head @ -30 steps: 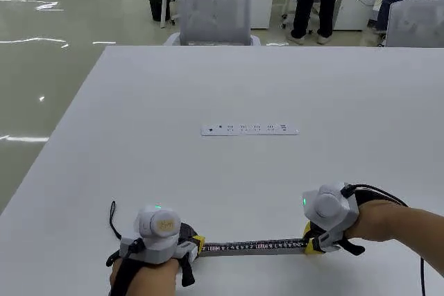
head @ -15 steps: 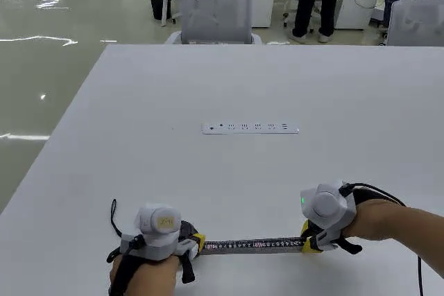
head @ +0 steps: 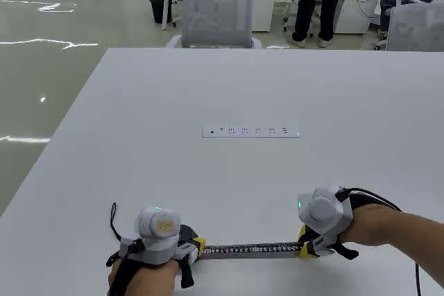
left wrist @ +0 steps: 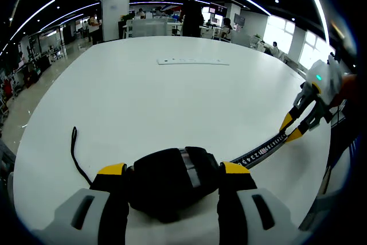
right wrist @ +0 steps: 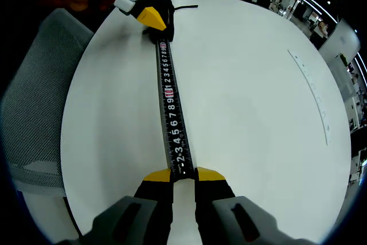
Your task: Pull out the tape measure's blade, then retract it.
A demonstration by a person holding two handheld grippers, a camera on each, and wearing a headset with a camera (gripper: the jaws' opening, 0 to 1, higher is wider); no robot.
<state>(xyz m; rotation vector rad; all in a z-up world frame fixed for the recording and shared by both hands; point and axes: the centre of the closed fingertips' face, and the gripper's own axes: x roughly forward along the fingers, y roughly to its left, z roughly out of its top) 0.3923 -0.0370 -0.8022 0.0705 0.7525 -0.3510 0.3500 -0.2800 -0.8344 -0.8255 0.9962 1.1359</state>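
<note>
- Table [head: 277, 88]: broad and white, with a power strip [head: 251, 131] lying flat near the middle, well apart from the work at the near edge.
- Left gripper [left wrist: 172, 169]: clenched around the tape measure [left wrist: 172, 190], one yellow-tipped jaw on each flank of the black case; set at the near left of the table.
- Right gripper [right wrist: 183, 174]: pinched shut on the free end of the blade [right wrist: 170, 101], lowest numbers just ahead of the jaws; low over the table at the near right, well apart from the left gripper.
- Blade: drawn out and stretched straight between the two grippers, printed face up; touching the table or just above it, cannot tell which. Long axis left to right, roughly parallel with the near table edge.
- Deciding relation: case straight ahead of the right gripper, along the blade's own line; mouth of the case facing right, toward that gripper.
- Judged stage: pull-out done or nearly so, retraction not yet begun.
- Judged need for the coming move: right gripper to travel leftward along that same line, case held steady, blade kept from kinking or snapping back.
- Strap [left wrist: 74, 150]: thin black cord trailing across the table from near the case, on the side away from the blade.
</note>
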